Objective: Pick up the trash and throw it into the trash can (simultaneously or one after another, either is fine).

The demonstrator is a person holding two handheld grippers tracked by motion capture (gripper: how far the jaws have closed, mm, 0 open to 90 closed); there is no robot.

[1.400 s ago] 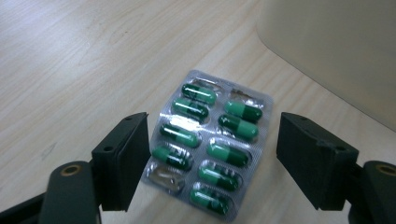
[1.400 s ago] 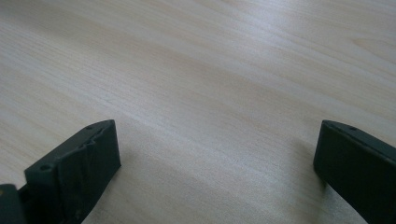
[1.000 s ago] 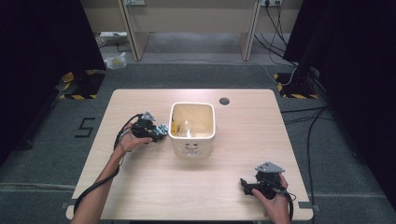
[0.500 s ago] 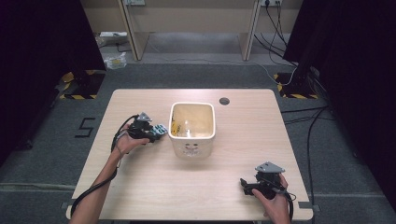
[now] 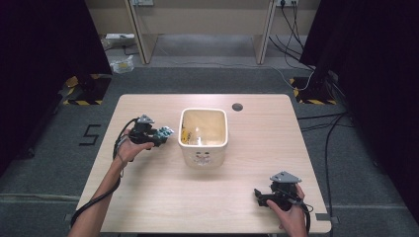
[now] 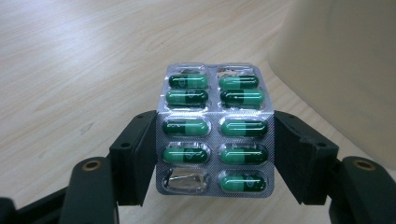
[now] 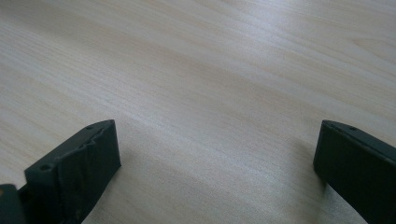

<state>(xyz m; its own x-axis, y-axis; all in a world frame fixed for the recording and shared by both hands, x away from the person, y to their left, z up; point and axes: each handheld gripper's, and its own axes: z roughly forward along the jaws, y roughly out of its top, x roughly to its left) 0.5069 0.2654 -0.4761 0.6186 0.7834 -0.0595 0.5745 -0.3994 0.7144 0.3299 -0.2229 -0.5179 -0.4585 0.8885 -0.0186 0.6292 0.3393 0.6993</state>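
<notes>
The left tool (image 6: pixel 215 154) clamps a blister pack (image 6: pixel 215 128) of green capsules beside the bin (image 5: pixel 203 136); the right tool (image 7: pixel 215 158) gapes wide near the surface's (image 5: pixel 163 197) front right corner

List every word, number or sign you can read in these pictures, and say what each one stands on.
"5": painted in black on the grey floor left of the table.
Print on the green capsules in the pill pack: too small and blurred to read.
Dark marks on the front of the cream bin: too blurred to read.
Black-and-yellow hazard stripes on the floor stand bases: a sign, with no words.
</notes>
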